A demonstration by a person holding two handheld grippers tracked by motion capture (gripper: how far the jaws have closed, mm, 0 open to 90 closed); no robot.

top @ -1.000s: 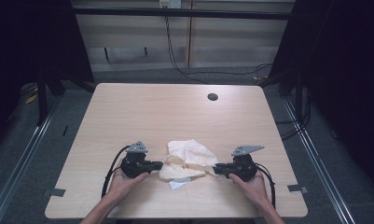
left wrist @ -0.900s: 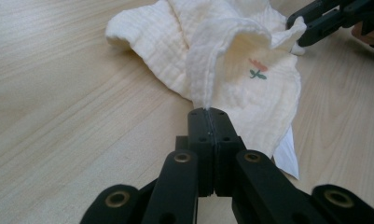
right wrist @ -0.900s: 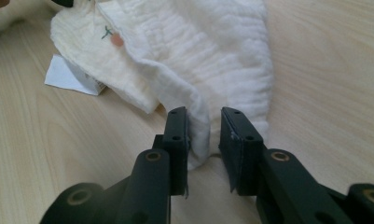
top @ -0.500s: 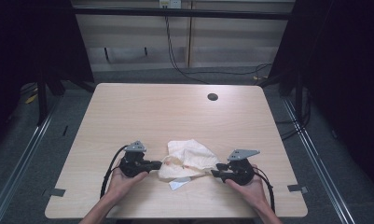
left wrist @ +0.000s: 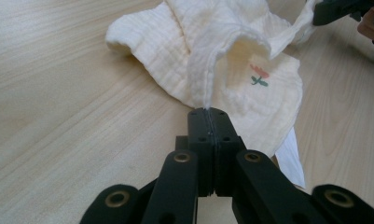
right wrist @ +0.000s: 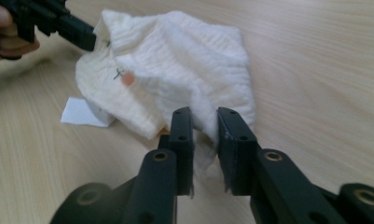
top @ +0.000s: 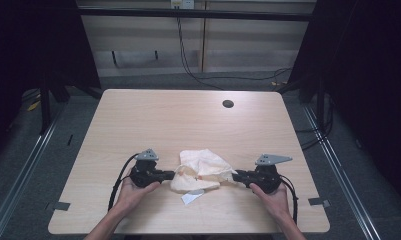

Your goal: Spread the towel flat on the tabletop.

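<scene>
On the worktop (top: 138, 120), the left tool (top: 172, 174) is clamped on the cloth's (top: 200, 167) left edge. The cloth lies crumpled between both tools. The right tool (top: 235, 176), jaws narrowly apart, straddles the right edge without pinching.

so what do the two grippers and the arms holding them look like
Both the left gripper and right gripper are matt black, with flat linkage jaws pinned by brass-coloured rivets. Each carries a grey three-cornered plate on top and trails a black cable. The forearms are bare, with no sleeves in sight.
</scene>
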